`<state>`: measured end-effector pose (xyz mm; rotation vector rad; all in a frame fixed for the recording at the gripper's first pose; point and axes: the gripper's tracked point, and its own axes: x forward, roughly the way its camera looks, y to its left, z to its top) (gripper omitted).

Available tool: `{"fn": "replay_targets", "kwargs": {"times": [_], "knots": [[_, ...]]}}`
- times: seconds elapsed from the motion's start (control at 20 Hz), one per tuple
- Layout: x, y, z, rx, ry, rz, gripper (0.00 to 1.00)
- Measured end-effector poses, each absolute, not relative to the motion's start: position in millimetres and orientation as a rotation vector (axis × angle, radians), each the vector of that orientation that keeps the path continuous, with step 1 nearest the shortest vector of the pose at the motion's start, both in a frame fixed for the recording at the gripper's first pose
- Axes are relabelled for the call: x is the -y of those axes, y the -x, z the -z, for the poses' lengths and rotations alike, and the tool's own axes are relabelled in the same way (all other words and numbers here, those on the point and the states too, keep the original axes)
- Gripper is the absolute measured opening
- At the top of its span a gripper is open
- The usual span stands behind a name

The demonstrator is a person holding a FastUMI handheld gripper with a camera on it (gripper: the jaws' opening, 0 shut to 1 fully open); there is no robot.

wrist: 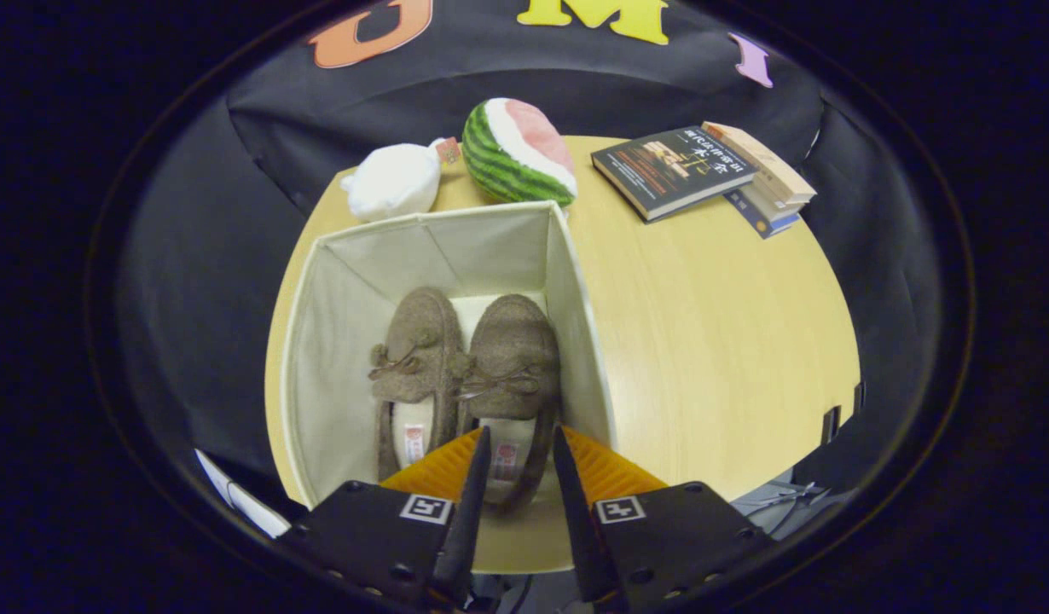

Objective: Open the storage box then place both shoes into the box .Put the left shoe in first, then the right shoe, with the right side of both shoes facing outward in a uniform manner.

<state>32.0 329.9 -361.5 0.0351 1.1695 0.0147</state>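
Both shoes (465,367) sit side by side, toes away, in the open box (337,298) mid-frame; jaws (518,452) narrow, empty, over the right heel.

No legible text, book (674,169) cover and shoe (415,367) labels too small

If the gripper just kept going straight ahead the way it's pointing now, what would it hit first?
Most likely the right-hand shoe in the storage box. The gripper is open, its fingers straddling that shoe's heel opening, so it should meet the heel or insole first. Depth is hard to judge here.
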Motion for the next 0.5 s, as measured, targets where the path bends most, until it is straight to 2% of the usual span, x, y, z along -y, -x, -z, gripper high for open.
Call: {"fn": "replay_targets", "kwargs": {"times": [0.35,0.45,0.5], "knots": [[-287,-26,270,-0.977,-0.087,-0.043,0.82],[-263,-29,237,-0.882,-0.052,-0.048,0.88],[-250,-30,221,-0.828,-0.024,-0.047,0.94]]}}
